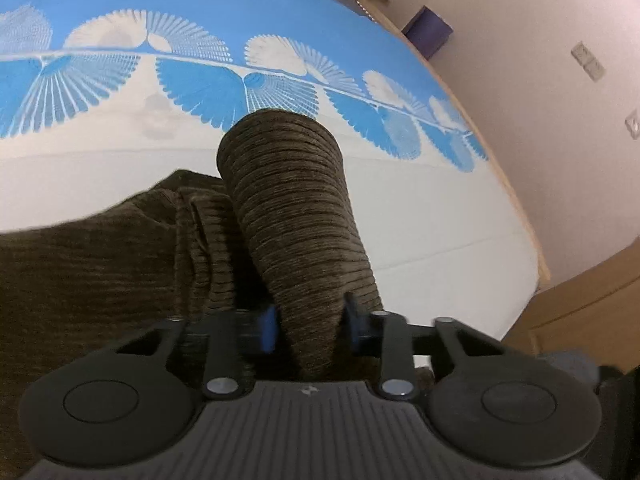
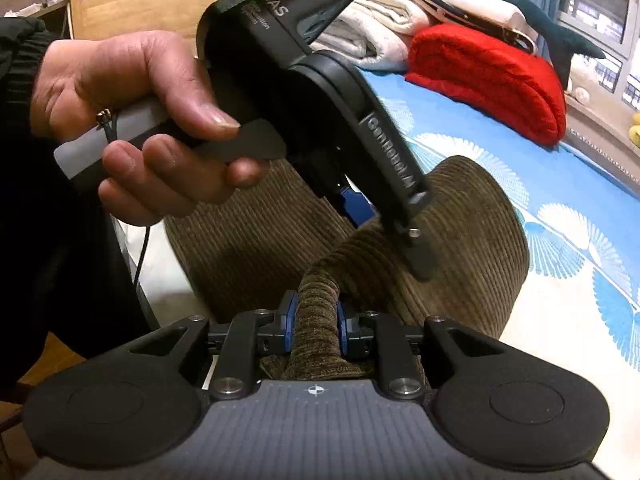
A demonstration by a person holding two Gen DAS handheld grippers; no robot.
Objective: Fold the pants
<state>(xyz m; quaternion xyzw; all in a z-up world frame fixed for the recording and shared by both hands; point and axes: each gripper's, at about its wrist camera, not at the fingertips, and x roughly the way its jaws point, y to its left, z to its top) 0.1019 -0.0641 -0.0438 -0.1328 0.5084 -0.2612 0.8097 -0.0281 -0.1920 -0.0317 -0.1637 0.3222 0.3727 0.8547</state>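
Observation:
Brown corduroy pants (image 1: 96,272) lie on a blue and white bed sheet (image 1: 120,152). In the left wrist view one fold of them (image 1: 296,208) rises from the bed and runs back between the blue pads of my left gripper (image 1: 311,324), which is shut on it. In the right wrist view my right gripper (image 2: 314,328) is shut on a narrow ridge of the pants (image 2: 460,240). The same ridge leads up to my left gripper (image 2: 380,228), which a hand (image 2: 132,100) holds just beyond.
A folded red blanket (image 2: 488,80) and white towels (image 2: 380,20) lie at the head of the bed. A purple box (image 1: 428,30) stands by the wall past the bed's wooden edge (image 1: 532,232). A dark sleeve (image 2: 48,240) fills the left of the right wrist view.

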